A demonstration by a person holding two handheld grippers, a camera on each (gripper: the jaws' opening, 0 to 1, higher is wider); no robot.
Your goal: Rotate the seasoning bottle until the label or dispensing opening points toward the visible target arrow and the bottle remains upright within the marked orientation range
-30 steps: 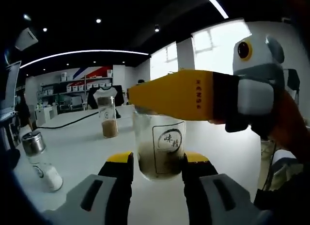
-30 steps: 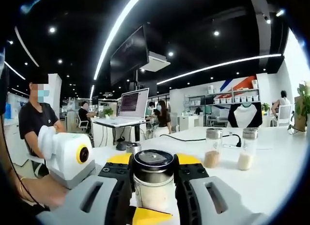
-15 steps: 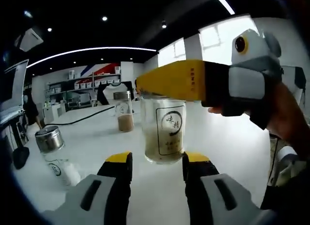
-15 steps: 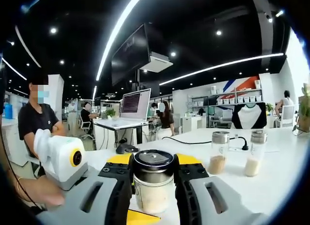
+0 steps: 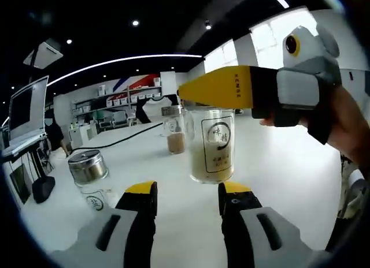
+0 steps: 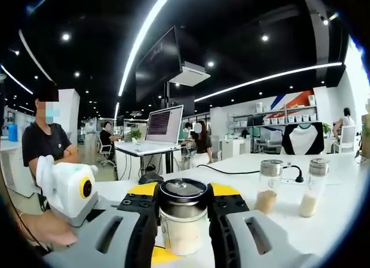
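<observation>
The seasoning bottle (image 5: 212,145) is clear glass with pale powder at its bottom, and it stands upright. Its black-framed label faces the left gripper view. My right gripper (image 5: 222,90) reaches in from the right, its yellow jaws shut on the bottle's lid. In the right gripper view the dark metal lid (image 6: 183,194) sits clamped between the jaws of my right gripper (image 6: 183,198). My left gripper (image 5: 188,190) is open just short of the bottle, with nothing between its fingers. Its white body (image 6: 68,186) appears at the left. Whether the bottle rests on the table I cannot tell.
On the white table (image 5: 277,175) stand a brown-filled shaker (image 5: 174,130) behind the bottle and a metal-lidded shaker (image 5: 89,174) to the left. The right gripper view has two shakers (image 6: 269,186) (image 6: 314,187), a laptop (image 6: 162,127) and a seated person (image 6: 43,142).
The bottle, earlier between my left gripper's jaws, now sits beyond them, higher and to the right in the left gripper view. My right gripper has kept its hold on the lid.
</observation>
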